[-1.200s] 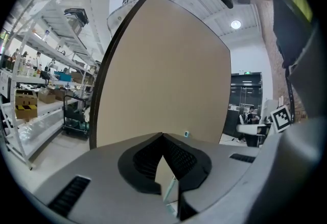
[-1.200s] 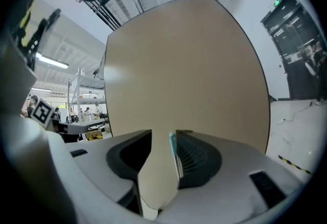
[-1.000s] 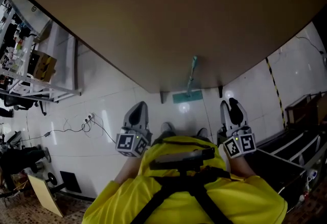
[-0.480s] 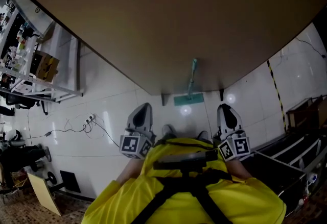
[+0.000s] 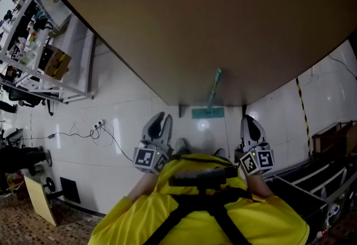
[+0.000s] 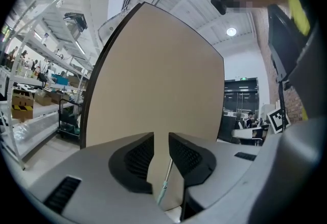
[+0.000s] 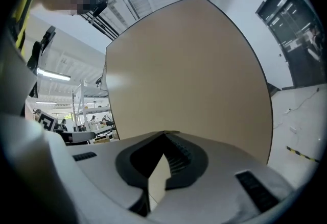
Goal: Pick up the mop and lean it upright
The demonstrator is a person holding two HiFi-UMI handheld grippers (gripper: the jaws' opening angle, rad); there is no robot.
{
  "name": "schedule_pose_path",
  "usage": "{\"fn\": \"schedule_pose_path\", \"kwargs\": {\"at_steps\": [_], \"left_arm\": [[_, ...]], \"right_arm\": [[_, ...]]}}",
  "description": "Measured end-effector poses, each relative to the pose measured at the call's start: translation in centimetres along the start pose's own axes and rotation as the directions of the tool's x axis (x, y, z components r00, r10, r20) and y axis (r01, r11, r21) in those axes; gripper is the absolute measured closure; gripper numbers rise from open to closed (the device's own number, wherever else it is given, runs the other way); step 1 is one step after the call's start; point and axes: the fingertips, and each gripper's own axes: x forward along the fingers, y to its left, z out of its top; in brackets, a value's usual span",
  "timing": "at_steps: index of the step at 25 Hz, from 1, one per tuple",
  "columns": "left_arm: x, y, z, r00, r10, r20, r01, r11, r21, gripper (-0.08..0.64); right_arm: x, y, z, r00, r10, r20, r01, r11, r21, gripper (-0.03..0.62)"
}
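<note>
The mop stands leaning against a big brown board (image 5: 195, 26). Its teal head (image 5: 208, 113) rests on the white floor and its handle (image 5: 215, 86) rises up the board. Both grippers are held low in front of my yellow-shirted body, short of the mop. My left gripper (image 5: 160, 123) is open by a narrow gap with nothing in it. In the left gripper view (image 6: 161, 139) the distant mop handle (image 6: 166, 182) shows through that gap. My right gripper (image 5: 249, 122) has its jaws shut and empty, and it points at the board in the right gripper view (image 7: 164, 133).
Metal shelving (image 5: 33, 43) with a cardboard box (image 5: 56, 62) stands to the left. Cables and a power strip (image 5: 95, 129) lie on the tiles. A black frame (image 5: 323, 166) and a yellow-black floor tape (image 5: 304, 110) are on the right. A leaning panel (image 5: 39, 207) sits at the lower left.
The right gripper's jaws have closed from wide apart to shut. The left jaws have parted a little. Both grippers stay low near my body; the view has shifted slightly.
</note>
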Motion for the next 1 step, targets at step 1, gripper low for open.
{"fn": "schedule_pose_path", "kwargs": {"at_steps": [1], "left_arm": [[0.03, -0.04, 0.03, 1.0, -0.002, 0.001, 0.002, 1.0, -0.003, 0.488]], "right_arm": [[0.11, 0.14, -0.25, 1.0, 0.005, -0.006, -0.005, 1.0, 0.01, 0.586]]}}
